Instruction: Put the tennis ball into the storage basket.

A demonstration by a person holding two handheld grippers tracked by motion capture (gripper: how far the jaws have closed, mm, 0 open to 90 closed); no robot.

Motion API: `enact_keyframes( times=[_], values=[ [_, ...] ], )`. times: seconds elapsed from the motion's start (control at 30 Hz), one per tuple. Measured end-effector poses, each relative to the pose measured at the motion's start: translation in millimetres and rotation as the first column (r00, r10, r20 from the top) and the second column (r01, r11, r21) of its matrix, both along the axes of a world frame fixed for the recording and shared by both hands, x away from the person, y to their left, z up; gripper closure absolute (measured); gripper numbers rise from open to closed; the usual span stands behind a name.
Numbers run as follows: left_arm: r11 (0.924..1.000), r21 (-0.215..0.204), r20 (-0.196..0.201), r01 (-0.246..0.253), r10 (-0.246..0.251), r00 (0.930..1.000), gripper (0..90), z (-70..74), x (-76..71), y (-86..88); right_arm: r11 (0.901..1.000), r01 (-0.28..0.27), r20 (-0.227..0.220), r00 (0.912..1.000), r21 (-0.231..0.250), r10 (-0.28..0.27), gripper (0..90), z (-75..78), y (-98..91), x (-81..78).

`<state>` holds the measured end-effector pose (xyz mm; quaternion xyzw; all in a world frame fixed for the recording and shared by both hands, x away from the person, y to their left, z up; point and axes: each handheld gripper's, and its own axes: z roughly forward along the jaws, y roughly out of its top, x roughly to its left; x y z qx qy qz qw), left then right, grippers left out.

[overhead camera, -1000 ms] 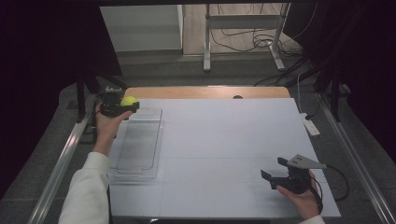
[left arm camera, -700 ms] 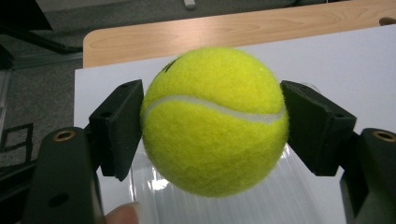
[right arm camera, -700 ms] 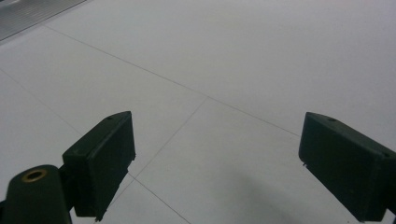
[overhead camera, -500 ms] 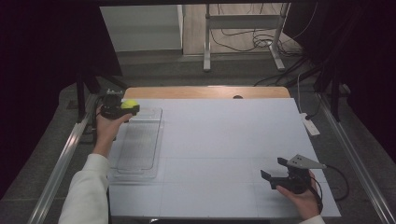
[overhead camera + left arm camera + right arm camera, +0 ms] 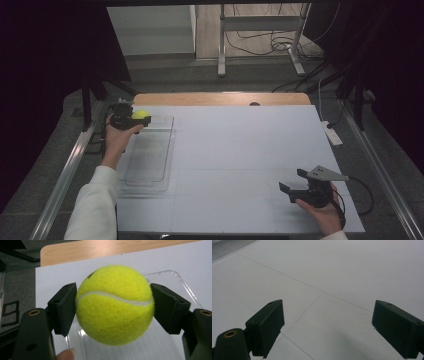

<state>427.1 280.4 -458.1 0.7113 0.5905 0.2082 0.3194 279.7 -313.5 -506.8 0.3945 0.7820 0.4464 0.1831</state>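
Observation:
A yellow tennis ball point(image 5: 114, 304) sits between the jaws of my left gripper point(image 5: 113, 306), which is shut on it, both pads pressed against its sides. In the high view that gripper point(image 5: 142, 119) holds the ball point(image 5: 140, 114) above the far end of a clear plastic tray point(image 5: 150, 170) at the table's left. The tray's point(image 5: 175, 280) far corner shows behind the ball in the left gripper view. My right gripper point(image 5: 292, 184) rests low near the front right of the white table point(image 5: 240, 150), jaws open. In the right gripper view its jaws point(image 5: 328, 327) stand wide apart over bare white surface.
A wooden strip point(image 5: 215, 98) runs along the table's far edge. A white power strip point(image 5: 332, 134) lies at the right edge. Metal rails point(image 5: 65, 175) flank both sides. Beyond the table stand a metal frame point(image 5: 260, 22) and loose cables on the floor.
The left hand has drifted slightly with the ball still gripped. The right gripper has stayed where it was.

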Motion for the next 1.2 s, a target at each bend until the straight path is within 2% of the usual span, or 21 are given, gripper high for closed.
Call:
enact_keyframes(
  times=[0.4, 0.83, 1.2],
  values=[
    [0.9999, 0.014, -0.026, -0.004, 0.004, 0.9997, 26.2, -4.9, 1.0, 2.4, 1.0000, -0.002, -0.002, 1.0000, 0.002, 0.002, 10.8, -0.5, 0.3, 0.2],
    [0.9998, 0.016, -0.085, 0.008, -0.007, 0.9964, 26.2, -12.3, 4.2, 2.2, 1.0000, -0.003, -0.004, 1.0000, 0.001, 0.003, 10.8, -1.0, 0.4, 0.6],
    [0.9998, 0.017, -0.114, 0.014, -0.012, 0.9934, 26.2, -18.4, 6.1, 1.8, 1.0000, -0.003, -0.004, 1.0000, 0.000, 0.003, 10.8, -1.2, 0.6, 0.7]
  ],
)
